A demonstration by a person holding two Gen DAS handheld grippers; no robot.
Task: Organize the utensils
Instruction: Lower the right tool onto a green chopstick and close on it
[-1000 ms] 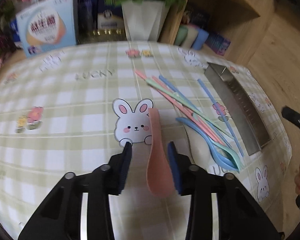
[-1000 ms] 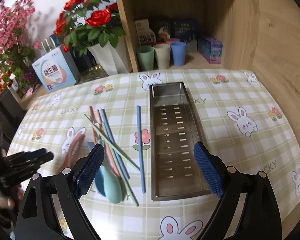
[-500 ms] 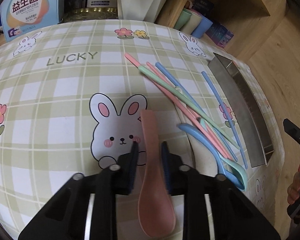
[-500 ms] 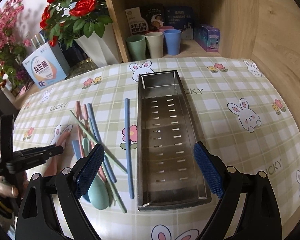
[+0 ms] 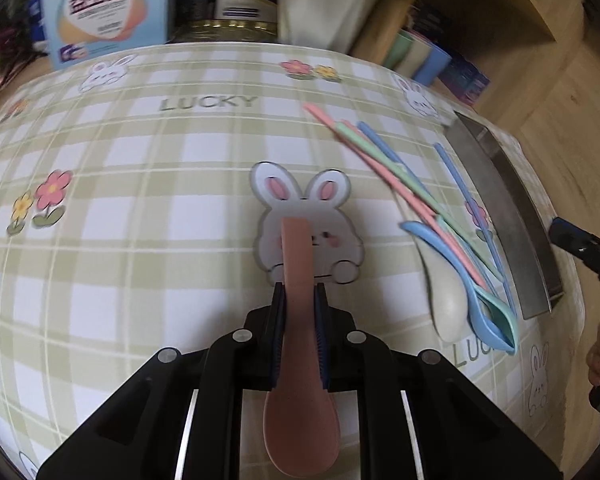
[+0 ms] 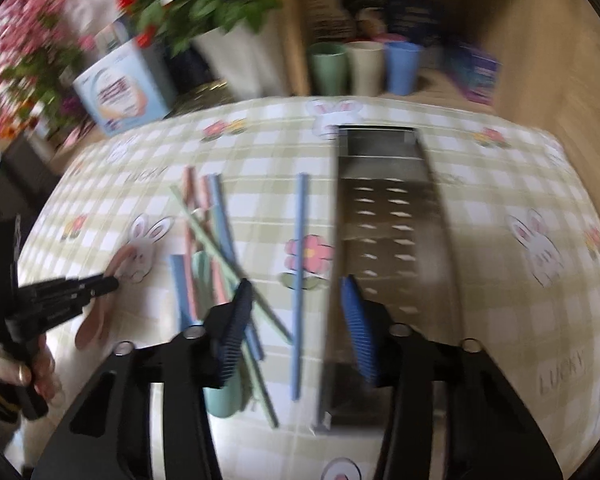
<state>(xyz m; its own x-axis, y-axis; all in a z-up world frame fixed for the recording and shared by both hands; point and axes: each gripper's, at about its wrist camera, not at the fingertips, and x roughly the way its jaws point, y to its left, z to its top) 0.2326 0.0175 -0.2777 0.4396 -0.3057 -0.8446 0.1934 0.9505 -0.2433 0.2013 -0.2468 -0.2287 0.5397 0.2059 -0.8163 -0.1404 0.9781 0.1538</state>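
My left gripper is shut on a pink spoon, handle pointing forward over a printed rabbit, bowl toward the camera. It also shows in the right wrist view at the left with the pink spoon. My right gripper is open and empty above a single blue chopstick, beside the steel utensil tray. A heap of pink, green and blue chopsticks and spoons lies left of the tray.
The table carries a checked rabbit cloth. At the back stand a blue box, a white vase with red flowers and three cups in a wooden shelf. The table edge falls off to the right.
My left gripper has closed on the pink spoon and lifted it slightly. My right gripper has narrowed and moved down and left, over the blue chopstick.
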